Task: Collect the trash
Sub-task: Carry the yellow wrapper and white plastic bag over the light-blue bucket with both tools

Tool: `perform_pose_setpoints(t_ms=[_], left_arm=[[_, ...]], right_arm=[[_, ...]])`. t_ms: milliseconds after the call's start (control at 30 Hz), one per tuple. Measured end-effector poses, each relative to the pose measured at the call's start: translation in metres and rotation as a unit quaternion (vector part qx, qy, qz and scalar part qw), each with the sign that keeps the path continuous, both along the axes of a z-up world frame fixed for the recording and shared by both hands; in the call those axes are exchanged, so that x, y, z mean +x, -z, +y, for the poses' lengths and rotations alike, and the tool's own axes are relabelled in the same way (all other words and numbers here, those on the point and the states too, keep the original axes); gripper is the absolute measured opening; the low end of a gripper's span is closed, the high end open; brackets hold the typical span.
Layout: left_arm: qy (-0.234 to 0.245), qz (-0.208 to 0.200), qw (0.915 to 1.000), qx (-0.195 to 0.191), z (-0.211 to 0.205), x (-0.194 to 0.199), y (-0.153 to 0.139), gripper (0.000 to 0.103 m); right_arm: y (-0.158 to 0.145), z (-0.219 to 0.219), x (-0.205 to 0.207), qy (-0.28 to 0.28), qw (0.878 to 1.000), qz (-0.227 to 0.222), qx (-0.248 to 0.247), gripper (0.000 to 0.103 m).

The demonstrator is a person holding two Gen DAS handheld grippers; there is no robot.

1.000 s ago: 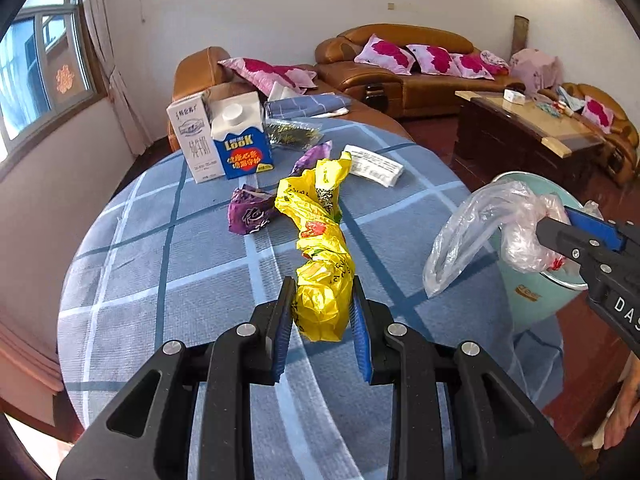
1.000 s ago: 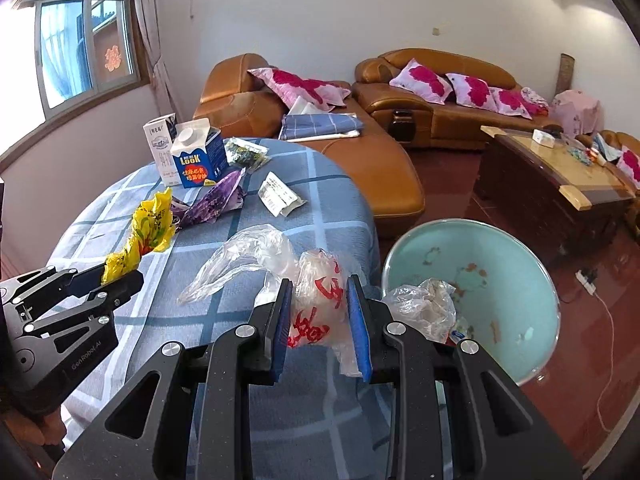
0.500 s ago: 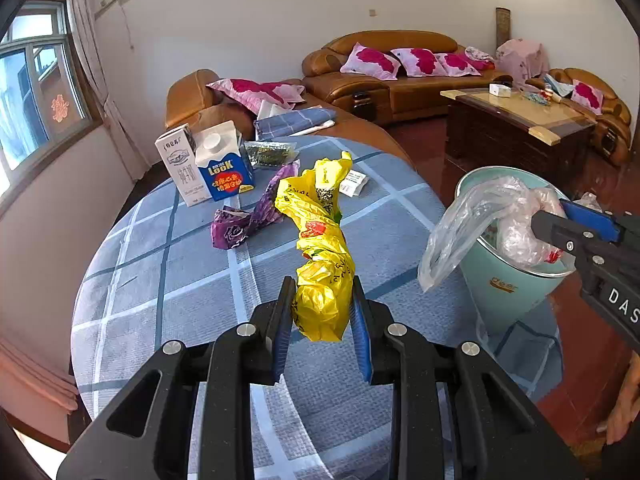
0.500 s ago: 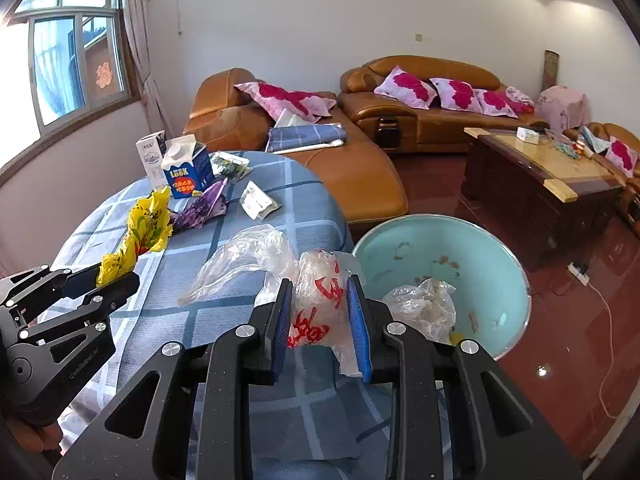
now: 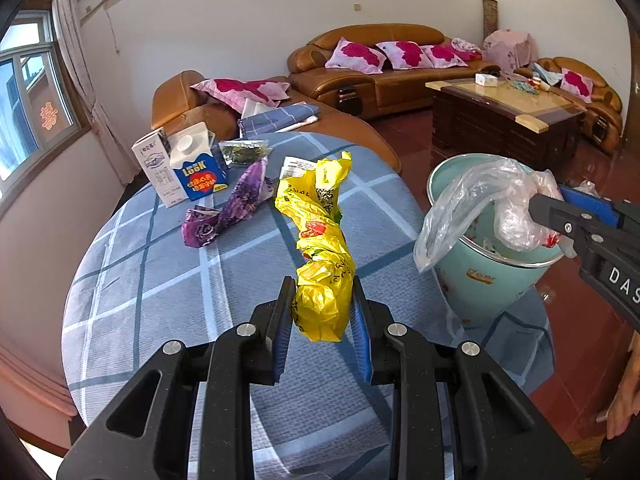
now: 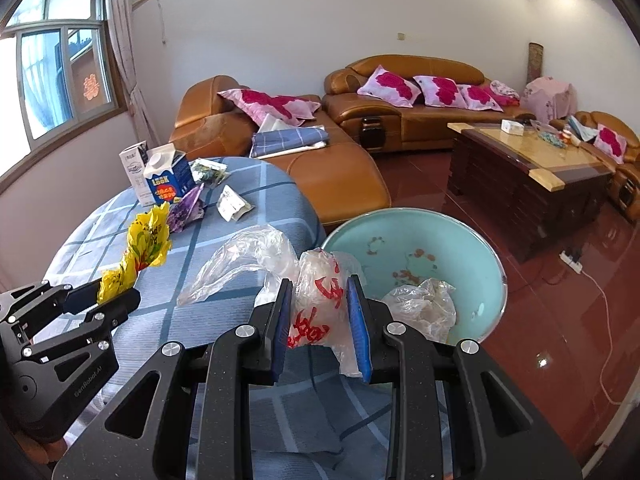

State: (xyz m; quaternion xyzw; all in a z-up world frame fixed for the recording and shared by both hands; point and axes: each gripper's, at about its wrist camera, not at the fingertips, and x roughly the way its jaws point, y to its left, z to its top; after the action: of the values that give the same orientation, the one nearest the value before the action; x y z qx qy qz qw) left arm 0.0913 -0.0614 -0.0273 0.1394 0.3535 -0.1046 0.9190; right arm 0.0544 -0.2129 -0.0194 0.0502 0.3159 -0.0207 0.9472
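Two loads ride with me, left hand-held gripper [image 5: 322, 312] pinching the yellow bag [image 5: 320, 248], right hand-held gripper [image 6: 320, 316] clamping the clear bag [image 6: 316, 304], whose loose tail could snag the bin [image 6: 494, 264] rim and spill outside.

Two cartons [image 5: 182, 172] at tabletop [image 5: 160, 280] far edge; wrappers [image 5: 228, 208] just before them; bin [image 5: 480, 280] right of tabletop, on floor.

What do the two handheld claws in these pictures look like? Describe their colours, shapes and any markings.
Both are alike. The left claw and the right claw are matte black with a faint speckle, built from angular arms with triangular cut-outs and silver round screw heads. Each has two flat fingers lined with ribbed blue pads. White lettering shows on the side of the bodies, only partly readable. No cables or sleeves are visible.
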Motion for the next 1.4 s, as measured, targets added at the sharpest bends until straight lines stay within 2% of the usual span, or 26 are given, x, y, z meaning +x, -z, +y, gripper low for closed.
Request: perform_pose_setpoints(t_ms=[933, 1400], left_arm=[[0.062, 0.02, 0.9979, -0.001, -0.064, 0.019, 0.014, 0.027], [0.087, 0.044, 0.9952, -0.009, -0.084, 0.048, 0.026, 0.027]], right_arm=[[0.004, -0.055, 0.001, 0.073, 0.997, -0.004, -0.001, 0.028], [0.016, -0.08, 0.02, 0.121, 0.992, 0.02, -0.012, 0.028]])
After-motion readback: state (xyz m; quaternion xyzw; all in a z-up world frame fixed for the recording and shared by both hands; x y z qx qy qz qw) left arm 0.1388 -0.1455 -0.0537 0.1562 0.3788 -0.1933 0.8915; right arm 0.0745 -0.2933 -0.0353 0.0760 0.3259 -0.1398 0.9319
